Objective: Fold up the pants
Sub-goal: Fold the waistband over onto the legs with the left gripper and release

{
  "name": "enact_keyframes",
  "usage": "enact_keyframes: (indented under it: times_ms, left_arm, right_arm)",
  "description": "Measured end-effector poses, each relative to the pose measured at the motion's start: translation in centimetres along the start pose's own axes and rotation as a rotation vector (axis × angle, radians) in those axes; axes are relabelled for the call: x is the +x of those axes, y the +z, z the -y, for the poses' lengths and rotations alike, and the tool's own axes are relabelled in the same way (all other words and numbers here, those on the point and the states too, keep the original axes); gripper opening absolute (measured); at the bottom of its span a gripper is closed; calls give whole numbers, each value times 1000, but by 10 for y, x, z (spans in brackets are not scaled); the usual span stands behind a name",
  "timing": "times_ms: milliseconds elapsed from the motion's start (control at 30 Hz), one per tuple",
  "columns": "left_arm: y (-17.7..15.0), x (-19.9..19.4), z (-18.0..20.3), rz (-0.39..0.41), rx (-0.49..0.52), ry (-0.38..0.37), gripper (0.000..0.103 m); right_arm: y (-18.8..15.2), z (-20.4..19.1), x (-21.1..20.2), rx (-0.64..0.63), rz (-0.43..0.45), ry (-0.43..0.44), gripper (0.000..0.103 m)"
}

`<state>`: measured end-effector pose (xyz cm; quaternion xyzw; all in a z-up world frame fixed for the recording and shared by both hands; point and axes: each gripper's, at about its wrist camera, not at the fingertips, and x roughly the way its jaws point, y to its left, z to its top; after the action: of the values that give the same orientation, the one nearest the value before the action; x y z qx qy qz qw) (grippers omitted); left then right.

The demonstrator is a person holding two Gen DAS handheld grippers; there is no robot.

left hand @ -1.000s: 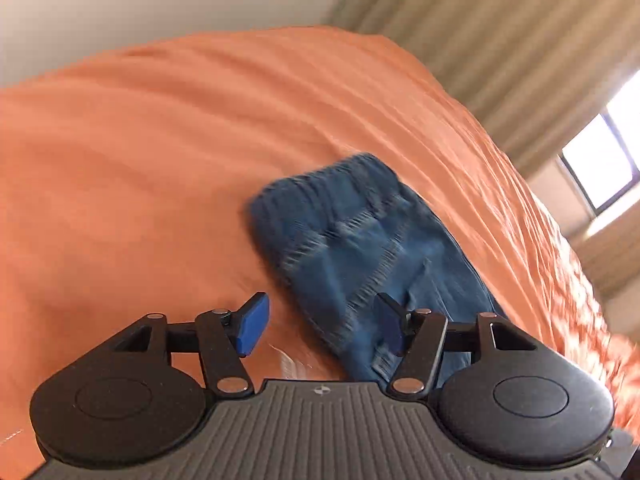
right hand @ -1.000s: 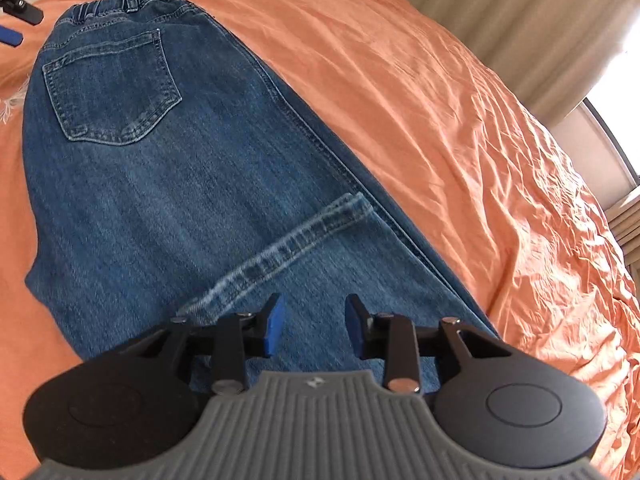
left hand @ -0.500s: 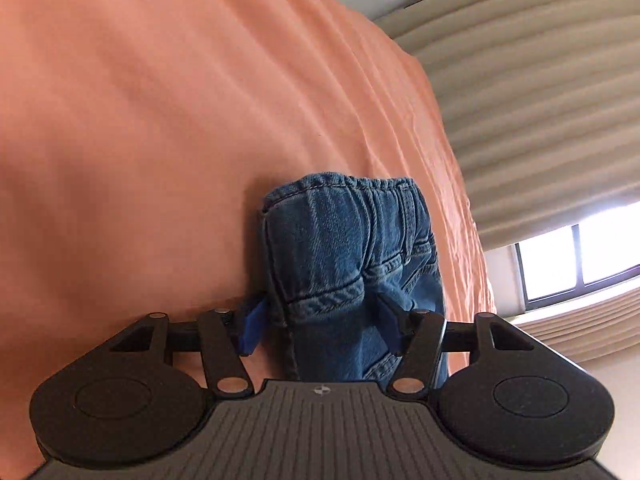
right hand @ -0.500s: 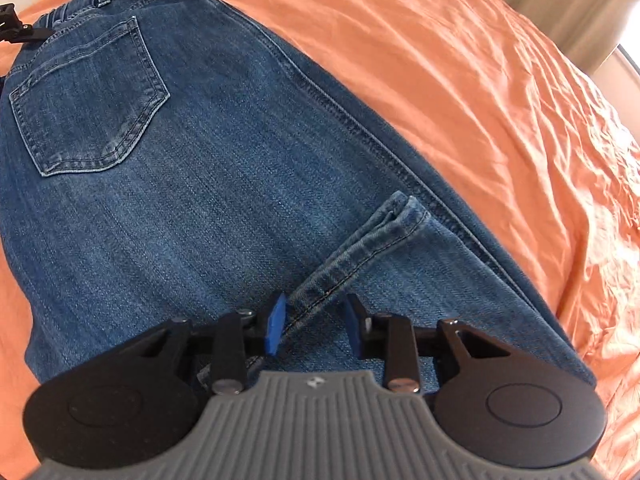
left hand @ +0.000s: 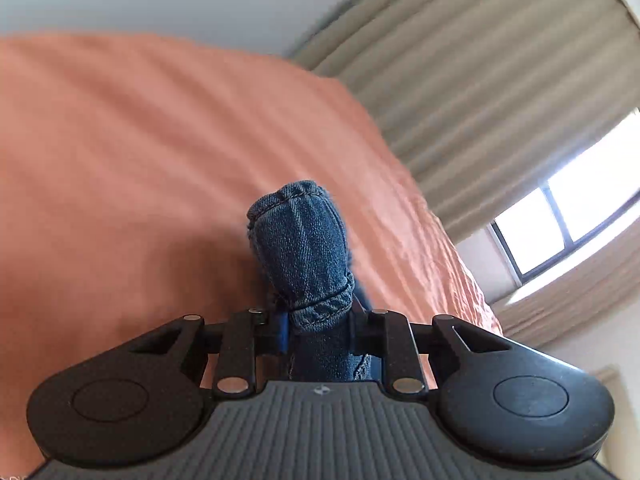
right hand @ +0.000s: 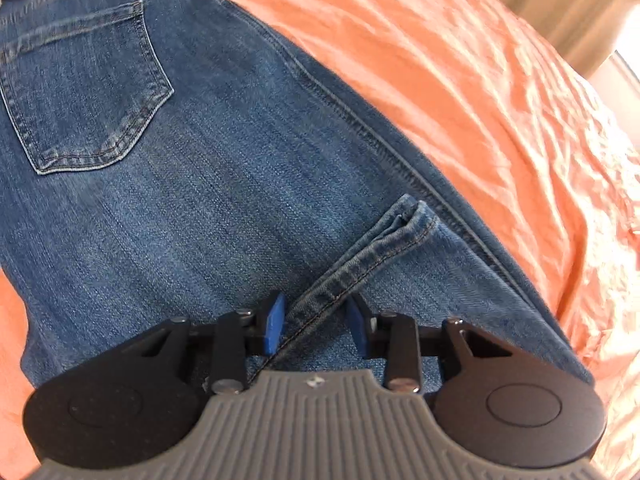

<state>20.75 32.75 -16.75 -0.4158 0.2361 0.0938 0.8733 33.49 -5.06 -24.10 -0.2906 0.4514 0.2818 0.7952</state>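
While the wrinkled orange bedsheet [right hand: 480,80] is carrying the blue denim pants [right hand: 200,200], pocket side up, the left gripper [left hand: 320,332] is closing on a bunched waistband end that lay flatter a second ago. The right gripper [right hand: 316,322], now nearer the cloth, is opening slightly, its blue fingers [right hand: 274,322] straddling the folded hem [right hand: 360,272] unpinched.

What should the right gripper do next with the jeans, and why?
Probably close the right gripper on the hem: its blue fingers straddle the hem but stand apart from it, opening slightly. The left gripper is closing on bunched denim, so both ends could then lift.
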Motion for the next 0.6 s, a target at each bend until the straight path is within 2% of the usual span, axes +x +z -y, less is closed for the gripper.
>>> enact_keyframes:
  times_ms: [133,267,367,467,600]
  left_arm:
    - [-19,-20,74,29,259,4,28]
    - [-56,-23,144,17,516,30,27]
    - [-94,-15,188,-21,711,86,27]
    - [-146,-2,221,-77,905,129,27]
    - [-216,20,238,-220,1094,140,27]
  right_arm:
    - [-12,3,-29,49,55,-24,31]
    - [-36,24,-56,190,102,-9,31]
    - [-53,39,-76,296,127,6,31]
    - [-76,50,-88,366,130,3,31]
    - [-115,62,-101,466,147,13,31]
